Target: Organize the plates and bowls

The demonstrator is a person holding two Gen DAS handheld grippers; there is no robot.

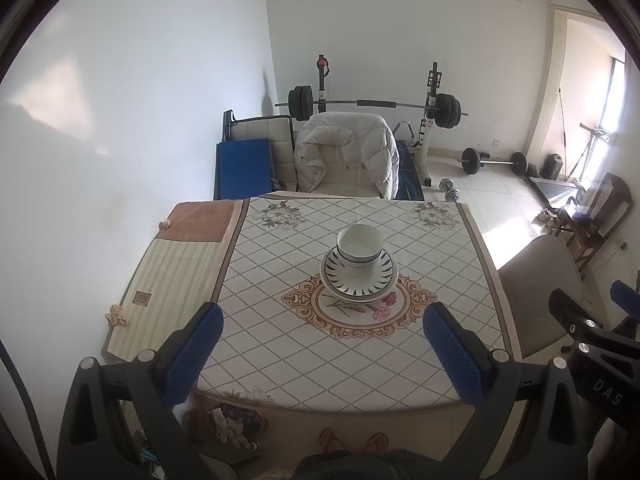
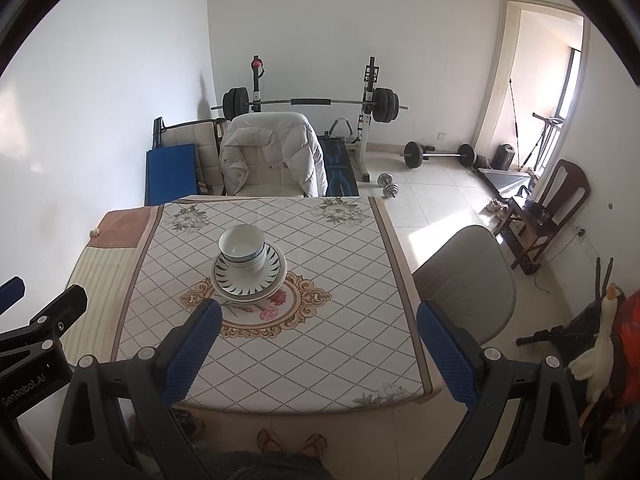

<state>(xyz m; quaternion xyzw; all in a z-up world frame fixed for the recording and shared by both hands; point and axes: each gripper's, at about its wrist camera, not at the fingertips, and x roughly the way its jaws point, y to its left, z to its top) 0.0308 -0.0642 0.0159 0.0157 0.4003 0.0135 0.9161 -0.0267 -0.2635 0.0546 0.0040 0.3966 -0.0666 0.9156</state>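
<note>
White bowls with dark rim bands (image 1: 359,249) (image 2: 242,249) sit nested on a plate with a black leaf pattern (image 1: 358,280) (image 2: 249,278), which rests on a larger plain plate (image 1: 384,292) (image 2: 276,286). The stack stands in the middle of the table (image 1: 304,344) (image 2: 312,344), on a diamond-patterned cloth with a floral medallion. My left gripper (image 1: 324,316) is open, held high above the near half of the table, well short of the stack. My right gripper (image 2: 318,314) is open too, equally high and near the table's front edge, with nothing between its blue pads.
A chair draped with a white jacket (image 1: 346,152) (image 2: 272,148) stands at the far side; a grey chair (image 1: 540,280) (image 2: 468,280) stands on the right. A striped mat (image 1: 176,276) hangs over the left edge. Weights and a bench rack (image 1: 376,104) fill the back. The person's sandalled feet (image 2: 290,440) are below.
</note>
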